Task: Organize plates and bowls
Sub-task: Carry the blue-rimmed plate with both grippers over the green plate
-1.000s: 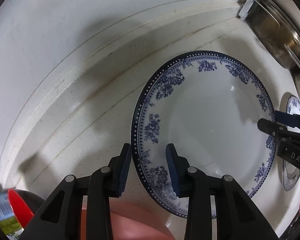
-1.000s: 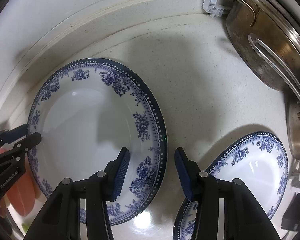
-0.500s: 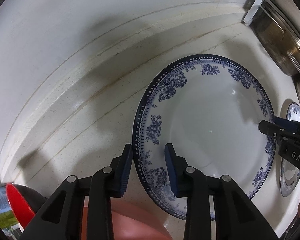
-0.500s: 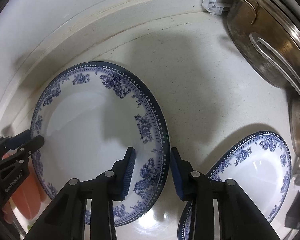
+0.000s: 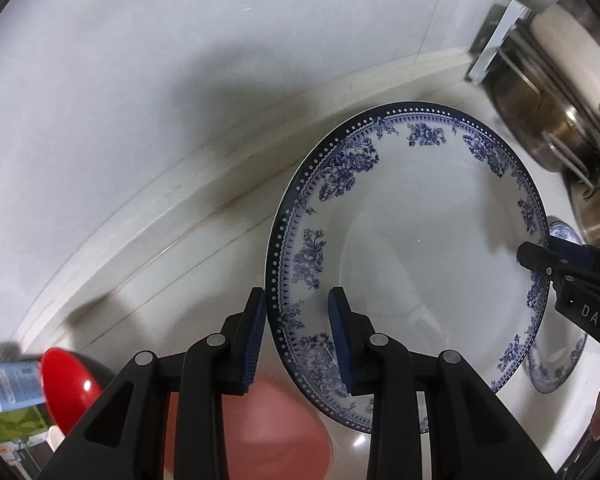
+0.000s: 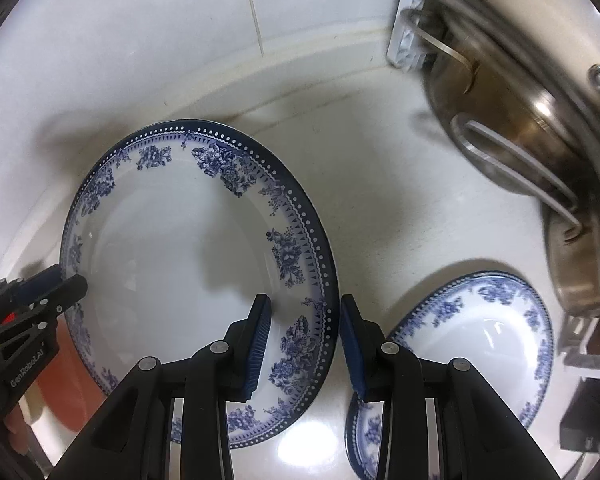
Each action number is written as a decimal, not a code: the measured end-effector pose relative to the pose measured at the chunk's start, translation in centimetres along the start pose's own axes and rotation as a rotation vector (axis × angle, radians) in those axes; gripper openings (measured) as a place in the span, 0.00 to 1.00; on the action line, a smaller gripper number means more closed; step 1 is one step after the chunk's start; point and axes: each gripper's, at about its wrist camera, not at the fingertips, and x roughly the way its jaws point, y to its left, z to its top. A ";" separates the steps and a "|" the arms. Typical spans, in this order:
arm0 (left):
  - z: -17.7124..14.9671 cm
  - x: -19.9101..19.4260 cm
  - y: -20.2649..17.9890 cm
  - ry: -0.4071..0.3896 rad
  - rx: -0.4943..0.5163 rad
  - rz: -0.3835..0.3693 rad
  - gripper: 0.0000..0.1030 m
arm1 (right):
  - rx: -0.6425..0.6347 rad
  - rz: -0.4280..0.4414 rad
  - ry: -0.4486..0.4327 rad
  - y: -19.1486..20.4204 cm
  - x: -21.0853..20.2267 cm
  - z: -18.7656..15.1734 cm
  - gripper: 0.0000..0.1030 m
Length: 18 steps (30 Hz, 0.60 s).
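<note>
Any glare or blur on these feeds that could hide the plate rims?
Left wrist: large plate sharp, rim dots clear; pink object at the bottom blurred; soft tool shadows on the wall. Right wrist: ceiling-light glare on the counter below the rim; pots smeared; small plate readable.

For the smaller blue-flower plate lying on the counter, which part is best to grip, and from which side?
Grip the smaller plate by its raised rim, from the near side, one finger above and one beneath. It lies flat, and the pots crowd its far side.

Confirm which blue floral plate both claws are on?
The larger plate, clamped at opposite rims by left claw and right claw; the smaller plate sits untouched beside it.
</note>
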 end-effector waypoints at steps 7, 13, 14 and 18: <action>-2.3 -4.8 1.4 -0.056 -0.033 0.013 0.31 | -0.008 -0.002 -0.046 1.2 -5.0 -1.9 0.35; -5.7 -8.1 3.2 -0.119 -0.091 0.031 0.31 | -0.028 0.012 -0.077 3.2 -8.1 -3.5 0.35; -6.0 -8.3 3.1 -0.119 -0.100 0.035 0.31 | -0.033 0.015 -0.081 3.6 -8.4 -4.0 0.35; -8.8 -9.3 4.4 -0.135 -0.137 0.046 0.31 | -0.058 0.025 -0.089 5.3 -9.3 -6.0 0.35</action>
